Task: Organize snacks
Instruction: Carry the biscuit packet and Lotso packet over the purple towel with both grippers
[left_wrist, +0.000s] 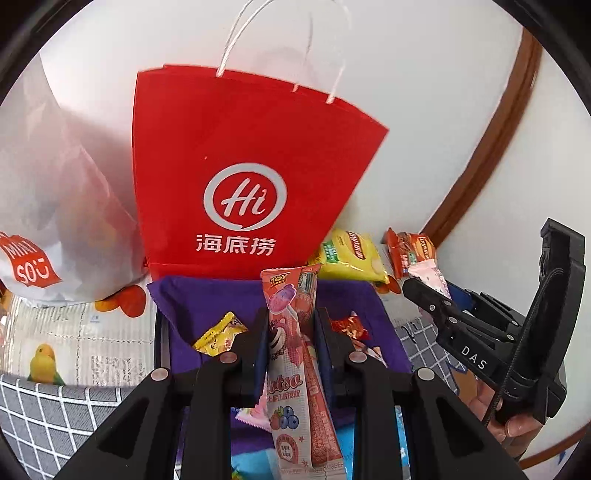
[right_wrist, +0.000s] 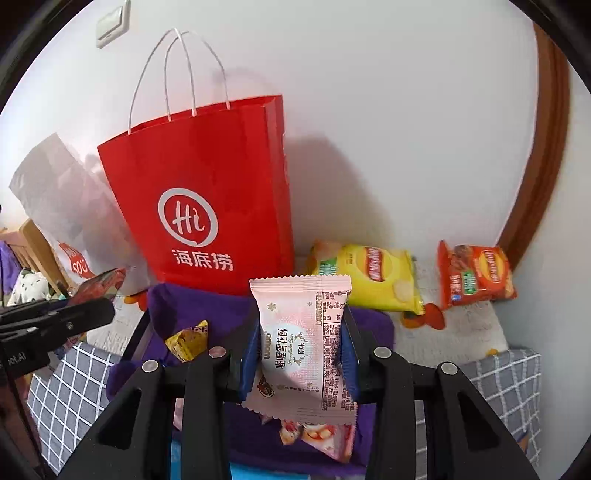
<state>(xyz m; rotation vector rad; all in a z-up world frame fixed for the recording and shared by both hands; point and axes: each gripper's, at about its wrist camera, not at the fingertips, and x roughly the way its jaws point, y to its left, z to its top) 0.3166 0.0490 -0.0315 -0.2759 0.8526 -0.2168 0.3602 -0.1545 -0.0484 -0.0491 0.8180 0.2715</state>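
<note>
Now the left tool (left_wrist: 291, 328) clamps a long pink strawberry snack stick (left_wrist: 295, 354) upright between its pads, while the right tool (right_wrist: 301, 347) grips a pale pink snowflake pastry packet (right_wrist: 299, 347). Both hang over a purple-lined basket (right_wrist: 170, 306) holding loose sweets. Behind stands a red paper bag (right_wrist: 207, 192), with a yellow chip bag (right_wrist: 373, 277) and an orange chip bag (right_wrist: 476, 275) beside it.

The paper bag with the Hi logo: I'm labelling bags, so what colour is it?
Red, with a white logo and white handles: paper bag, clearest in the right wrist view.
</note>
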